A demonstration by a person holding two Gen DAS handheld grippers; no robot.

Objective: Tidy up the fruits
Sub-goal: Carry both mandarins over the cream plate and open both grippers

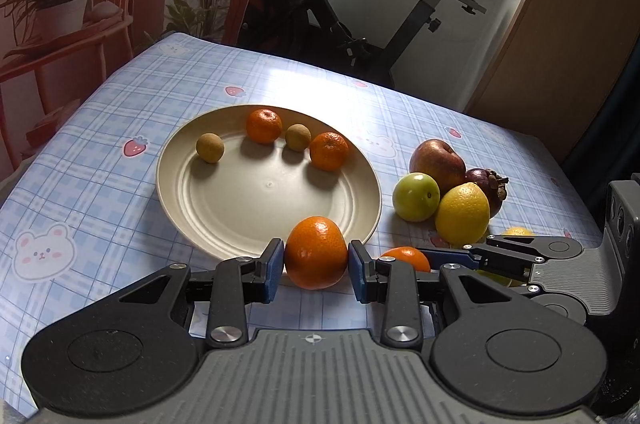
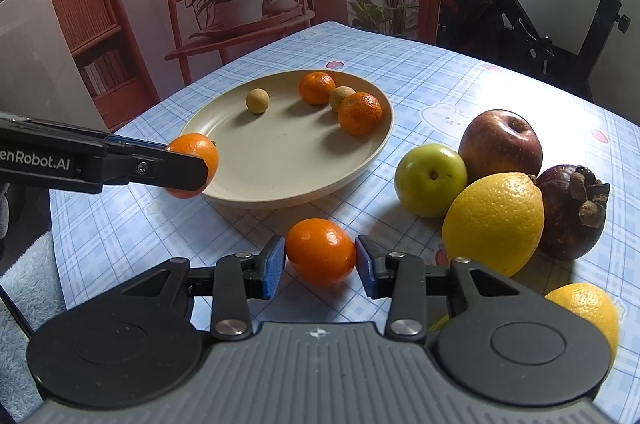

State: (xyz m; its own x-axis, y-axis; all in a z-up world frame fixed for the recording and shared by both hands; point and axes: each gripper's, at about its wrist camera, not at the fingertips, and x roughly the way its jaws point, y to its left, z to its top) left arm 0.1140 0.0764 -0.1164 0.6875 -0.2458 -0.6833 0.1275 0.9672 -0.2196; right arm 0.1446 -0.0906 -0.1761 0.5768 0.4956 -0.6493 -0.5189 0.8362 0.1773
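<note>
Mandarins are the fruit in hand at this moment, two of them; the left gripper [image 1: 316, 260] pinches one mandarin [image 1: 316, 253] between its blue pads, at the near rim of the cream plate [image 1: 256, 200], and the right wrist view shows that fruit [image 2: 200, 154] lifted clear of the cloth just beside the rim; the right gripper [image 2: 320, 260] has its jaws around a second mandarin [image 2: 321, 250] resting on the checked tablecloth [image 2: 132, 224] in front of the plate, the left pad touching the peel, the right pad at or just off it, so whether it grips firmly I cannot tell.

On the plate already sit two more mandarins [image 1: 263, 125] [image 1: 329, 151] and two small tan fruits, probably longans [image 1: 209, 148] [image 1: 298, 137]; to the right, off the plate, a red apple [image 2: 500, 144], a green apple [image 2: 430, 179], a lemon [image 2: 494, 222] and a mangosteen [image 2: 572, 212] huddle touching one another; another yellow citrus [image 2: 588, 308] shows near the right gripper's body.

A mandarin should handle as light, round and slightly yielding; the peel is glossy and loose, so a hard squeeze could bruise or split it and a weak one let it roll out; the best hold is across the widest part, pads opposite each other, as both grippers sit now; set down gently, since it could roll on the plate.
</note>
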